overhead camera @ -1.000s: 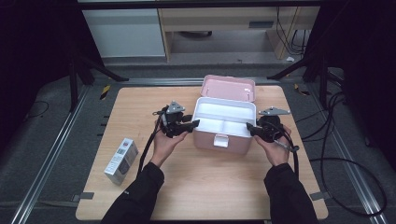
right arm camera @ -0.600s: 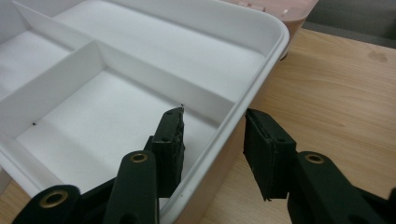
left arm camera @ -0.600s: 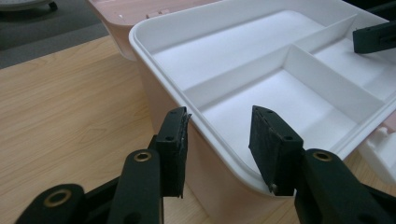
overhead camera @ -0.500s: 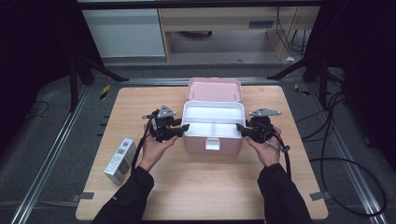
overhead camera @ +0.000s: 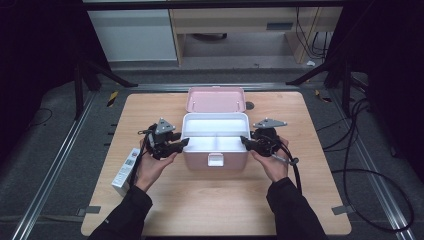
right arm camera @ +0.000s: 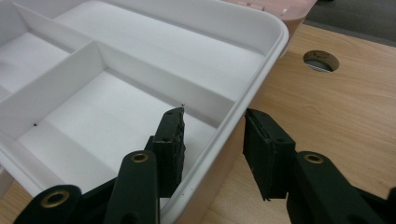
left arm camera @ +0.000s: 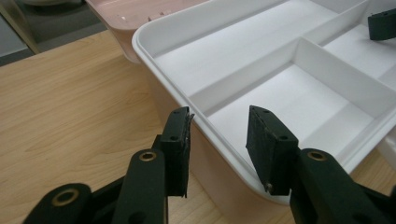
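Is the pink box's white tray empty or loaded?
Empty: the white tray shows bare compartments in the high view and both gripper views.

Pink box [overhead camera: 215, 159] (lid open, upright behind) holds a white divided tray [overhead camera: 215, 131], mid-table

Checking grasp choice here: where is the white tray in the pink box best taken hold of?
Grip the white tray by its raised rim at both short ends, one jaw inside, one outside, left gripper and right gripper coming from opposite sides. The lip stands proud of the pink box.
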`<state>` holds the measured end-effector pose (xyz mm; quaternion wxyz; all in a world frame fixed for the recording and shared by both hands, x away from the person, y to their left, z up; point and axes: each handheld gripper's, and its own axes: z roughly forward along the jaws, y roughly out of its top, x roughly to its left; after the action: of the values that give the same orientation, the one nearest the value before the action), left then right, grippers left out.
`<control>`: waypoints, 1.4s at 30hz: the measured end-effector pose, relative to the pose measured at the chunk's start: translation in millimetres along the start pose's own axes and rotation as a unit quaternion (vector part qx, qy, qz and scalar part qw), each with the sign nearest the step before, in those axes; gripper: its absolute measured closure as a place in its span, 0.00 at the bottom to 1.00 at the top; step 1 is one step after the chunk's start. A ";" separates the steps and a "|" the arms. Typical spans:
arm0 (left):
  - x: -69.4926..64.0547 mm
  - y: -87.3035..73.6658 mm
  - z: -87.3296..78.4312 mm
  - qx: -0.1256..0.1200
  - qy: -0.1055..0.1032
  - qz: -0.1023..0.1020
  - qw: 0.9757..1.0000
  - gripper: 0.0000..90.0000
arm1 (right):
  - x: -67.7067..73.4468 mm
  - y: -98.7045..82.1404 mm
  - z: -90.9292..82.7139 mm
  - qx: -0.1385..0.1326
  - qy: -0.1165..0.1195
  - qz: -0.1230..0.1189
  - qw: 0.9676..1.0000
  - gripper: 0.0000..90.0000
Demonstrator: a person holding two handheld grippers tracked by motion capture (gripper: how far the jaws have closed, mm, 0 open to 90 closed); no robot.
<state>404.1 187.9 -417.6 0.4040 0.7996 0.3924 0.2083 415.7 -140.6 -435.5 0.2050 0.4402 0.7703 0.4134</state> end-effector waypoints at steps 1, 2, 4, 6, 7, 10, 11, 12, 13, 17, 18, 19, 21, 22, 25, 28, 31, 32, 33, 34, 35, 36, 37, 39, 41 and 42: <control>1.2 -0.5 0.6 -0.001 0.003 -0.003 1.000 0.67 | 1.2 -0.1 0.0 0.000 0.001 0.000 1.000 0.66; 2.3 -0.7 1.0 -0.002 0.004 -0.005 1.000 0.67 | 3.2 0.0 -0.1 0.000 0.000 0.000 1.000 0.65; 4.2 -0.7 1.1 -0.004 0.003 -0.009 1.000 0.68 | 5.5 -0.1 -0.6 0.002 -0.002 0.000 1.000 0.65; 5.4 -0.8 1.2 -0.005 0.001 -0.011 1.000 0.68 | 7.1 -0.5 -0.9 0.002 -0.006 0.002 1.000 0.66; 5.6 -0.5 1.1 -0.006 0.000 -0.011 1.000 0.68 | 7.5 -0.5 -1.1 0.002 -0.006 0.004 1.000 0.66; 6.0 1.8 -1.4 -0.010 0.001 -0.002 1.000 0.69 | 6.1 0.8 -2.5 0.004 0.000 0.002 1.000 0.63; 6.6 2.7 -3.5 -0.017 -0.002 0.002 1.000 0.68 | 5.3 1.3 -3.6 -0.001 0.002 0.004 1.000 0.63; 8.0 3.8 -5.9 -0.023 -0.011 0.004 1.000 0.66 | 3.9 2.3 -5.5 -0.009 0.006 0.004 1.000 0.61; 9.4 6.0 -8.8 -0.026 -0.015 0.007 1.000 0.65 | 2.6 3.9 -7.8 -0.014 0.004 0.002 1.000 0.60; 15.4 13.8 -16.7 -0.036 -0.027 0.018 0.999 0.61 | -5.9 11.8 -17.7 -0.035 0.007 -0.012 0.999 0.54; 17.6 16.8 -18.5 -0.037 -0.025 0.028 0.999 0.61 | -8.1 14.0 -20.3 -0.039 0.009 -0.017 0.999 0.52; 18.8 18.9 -19.1 -0.036 -0.026 0.033 0.998 0.61 | -10.5 16.9 -23.3 -0.042 0.012 -0.022 0.999 0.52; 22.5 24.2 -20.5 -0.036 -0.032 0.041 0.998 0.60 | -13.3 21.2 -26.8 -0.046 0.017 -0.031 0.998 0.50; 25.0 27.9 -20.8 -0.032 -0.038 0.044 0.998 0.59 | -14.9 23.9 -28.4 -0.045 0.017 -0.036 0.998 0.49; 30.3 35.3 -20.5 -0.028 -0.048 0.057 0.997 0.59 | -19.9 33.6 -32.4 -0.042 0.022 -0.054 0.997 0.48; 36.6 43.7 -18.3 -0.021 -0.059 0.062 0.996 0.58 | -24.0 42.6 -33.7 -0.033 0.017 -0.077 0.996 0.48; 42.4 51.0 -17.1 -0.016 -0.074 0.068 0.995 0.56 | -28.0 52.5 -35.6 -0.025 0.024 -0.089 0.995 0.49; 43.7 53.6 -16.7 -0.015 -0.075 0.073 0.994 0.56 | -28.7 55.0 -36.2 -0.023 0.026 -0.094 0.995 0.49; 44.8 55.6 -16.3 -0.011 -0.080 0.077 0.994 0.56 | -29.7 58.1 -36.7 -0.023 0.026 -0.102 0.994 0.49; 46.5 57.8 -16.0 -0.010 -0.089 0.079 0.993 0.56 | -30.5 60.4 -36.9 -0.022 0.029 -0.105 0.994 0.49; 48.0 60.1 -15.6 -0.008 -0.096 0.079 0.992 0.56 | -31.5 63.5 -37.0 -0.019 0.038 -0.109 0.993 0.50; 49.4 62.9 -14.6 0.000 -0.104 0.081 0.991 0.55 | -32.3 65.9 -37.0 -0.019 0.045 -0.114 0.992 0.50; 50.0 64.6 -13.8 0.005 -0.107 0.087 0.990 0.55 | -32.8 69.0 -36.3 -0.016 0.052 -0.121 0.991 0.51; 51.5 67.1 -11.5 0.018 -0.118 0.098 0.988 0.54 | -33.2 73.7 -34.4 -0.007 0.061 -0.140 0.988 0.51; 52.2 69.2 -9.6 0.026 -0.122 0.107 0.986 0.54 | -33.1 77.8 -32.2 0.004 0.064 -0.158 0.985 0.52; 52.8 70.9 -8.6 0.032 -0.124 0.109 0.986 0.53 | -32.9 80.0 -30.8 0.011 0.066 -0.168 0.984 0.52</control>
<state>463.0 208.2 -354.3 0.3986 0.8699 0.2557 0.1376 452.9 -160.9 -354.0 0.2156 0.2785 0.8494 0.3929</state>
